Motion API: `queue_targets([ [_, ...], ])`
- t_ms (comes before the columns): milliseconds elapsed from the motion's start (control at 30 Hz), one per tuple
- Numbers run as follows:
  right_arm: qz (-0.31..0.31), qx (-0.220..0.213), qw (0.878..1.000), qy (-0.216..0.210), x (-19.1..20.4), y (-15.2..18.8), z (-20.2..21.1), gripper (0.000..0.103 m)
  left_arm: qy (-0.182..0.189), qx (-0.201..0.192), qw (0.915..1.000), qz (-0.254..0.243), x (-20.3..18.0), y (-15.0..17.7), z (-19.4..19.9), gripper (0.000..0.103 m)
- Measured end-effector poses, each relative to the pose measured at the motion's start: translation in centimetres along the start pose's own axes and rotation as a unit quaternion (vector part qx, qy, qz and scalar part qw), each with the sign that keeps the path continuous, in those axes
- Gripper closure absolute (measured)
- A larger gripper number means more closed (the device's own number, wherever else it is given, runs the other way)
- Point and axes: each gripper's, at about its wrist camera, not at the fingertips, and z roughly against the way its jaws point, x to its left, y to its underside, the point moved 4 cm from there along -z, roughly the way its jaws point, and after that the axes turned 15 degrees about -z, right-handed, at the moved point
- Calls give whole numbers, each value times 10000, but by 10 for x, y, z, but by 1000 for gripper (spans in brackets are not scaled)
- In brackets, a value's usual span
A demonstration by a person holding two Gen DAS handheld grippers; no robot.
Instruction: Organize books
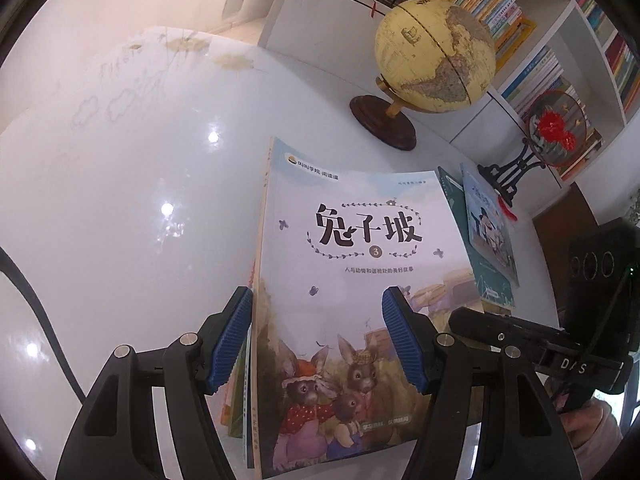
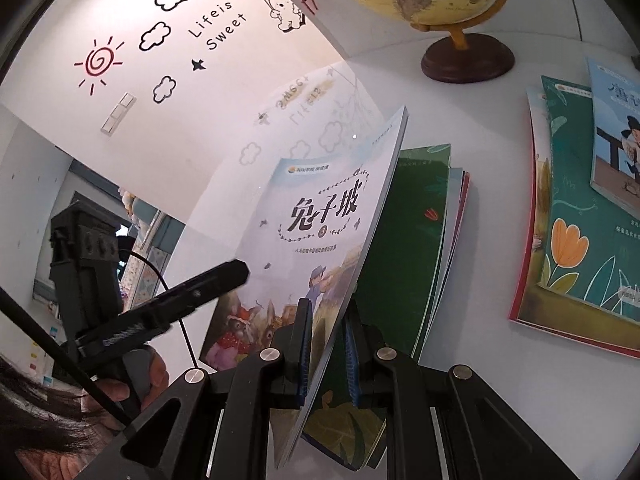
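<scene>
The rabbit-cover book stands tilted up on its spine edge over a stack topped by a dark green book. My right gripper is shut on the free edge of that rabbit-cover book and holds it lifted. It shows in the left wrist view as a black gripper at the book's right edge. My left gripper is open in front of the cover, its left pad by the spine, its right pad over the picture. The edges of the lower books show beneath.
A second pile lies to the right: a green tulip book on a red-edged one, with a blue book on top. A globe and a round fan ornament stand at the back of the glossy white table, before a bookshelf.
</scene>
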Motion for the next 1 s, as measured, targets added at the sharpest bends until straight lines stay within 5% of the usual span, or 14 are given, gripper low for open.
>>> queue_targets([
  [500,-231,179,9994,202,-19,0,-14,85,-26,209,9997,106,4,5,-9,40],
  [800,-418,225,9989,-44,-28,-1,-12,85,-86,521,9986,76,-4,1,-18,24],
  [1000,-559,214,9982,-105,-38,-5,-6,83,-303,696,9971,73,-11,0,-25,24],
])
